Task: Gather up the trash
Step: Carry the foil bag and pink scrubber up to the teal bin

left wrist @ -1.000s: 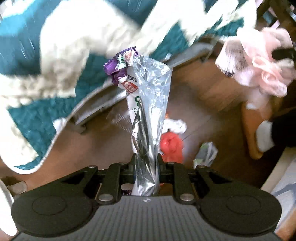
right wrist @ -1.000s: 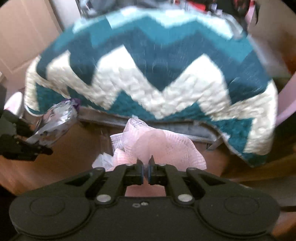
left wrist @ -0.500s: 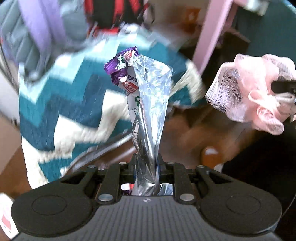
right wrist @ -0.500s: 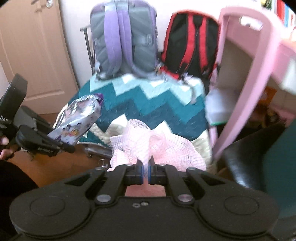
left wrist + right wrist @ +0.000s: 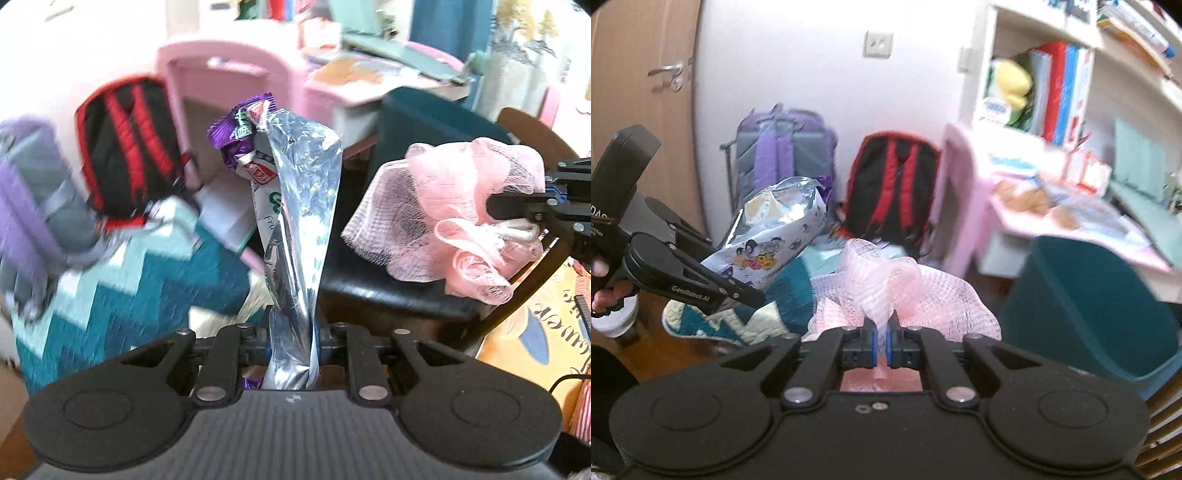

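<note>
My left gripper (image 5: 293,341) is shut on a silver foil snack bag (image 5: 301,221) that stands up from its jaws, with purple and white wrappers (image 5: 243,142) stuffed in its mouth. From the right wrist view that bag (image 5: 775,236) shows a cartoon print and juts up-right from the left gripper (image 5: 744,293), which a hand holds at the left edge. My right gripper (image 5: 882,343) is shut on a pink mesh bath pouf (image 5: 897,291). In the left wrist view the pouf (image 5: 450,218) hangs at the right from the right gripper (image 5: 517,214).
A teal bin (image 5: 1097,306) stands low at the right, beside a pink desk (image 5: 997,206) under shelves of books. A red-and-black backpack (image 5: 890,184) and a purple-grey one (image 5: 783,147) lean on the wall. A teal zigzag quilt (image 5: 122,291) lies below; a door (image 5: 642,96) is at left.
Both grippers have risen and tilted up with their loads: the floor and quilt dropped out of view, and the backpacks, desk, shelves and teal bin came in. Both grips are unchanged.
</note>
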A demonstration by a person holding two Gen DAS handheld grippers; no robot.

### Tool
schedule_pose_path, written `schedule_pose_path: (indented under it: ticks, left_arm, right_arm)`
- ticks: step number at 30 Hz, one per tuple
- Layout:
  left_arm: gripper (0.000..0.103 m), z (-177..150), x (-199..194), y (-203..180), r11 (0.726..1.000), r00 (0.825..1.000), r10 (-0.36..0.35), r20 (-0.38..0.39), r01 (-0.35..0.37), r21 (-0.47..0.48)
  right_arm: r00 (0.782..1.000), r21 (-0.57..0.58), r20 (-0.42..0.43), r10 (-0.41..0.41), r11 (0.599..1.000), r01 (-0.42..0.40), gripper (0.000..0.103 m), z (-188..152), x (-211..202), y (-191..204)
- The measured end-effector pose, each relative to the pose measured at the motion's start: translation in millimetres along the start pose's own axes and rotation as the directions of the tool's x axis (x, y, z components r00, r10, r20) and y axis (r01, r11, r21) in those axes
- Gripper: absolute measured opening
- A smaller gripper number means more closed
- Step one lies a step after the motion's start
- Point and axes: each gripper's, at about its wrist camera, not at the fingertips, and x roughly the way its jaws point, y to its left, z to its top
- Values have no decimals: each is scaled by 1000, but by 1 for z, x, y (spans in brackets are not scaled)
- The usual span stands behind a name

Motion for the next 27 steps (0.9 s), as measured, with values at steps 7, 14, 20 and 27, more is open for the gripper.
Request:
schedule_pose_path:
  ticks: [7,14,20,27]
  left_arm:
    - [18,73,-5,-64,995,995,-37,90,29,91]
    - [18,140,14,-117,986,985,-119,127,103,129]
    - [18,181,51,-159,977,984,-140,111,119,178]
    - [18,198,100,-194,975,991,-129,43,119,187]
  right_arm:
    - [994,19,51,-98,995,98,4,16,-35,-54]
    - [973,81,59,-223,973,218,4,23,-47,-118]
    - [962,137,31,-270,955,263,4,18,-32,-159]
    - [958,163,-9,-287,945,284,4,13,-4,-188]
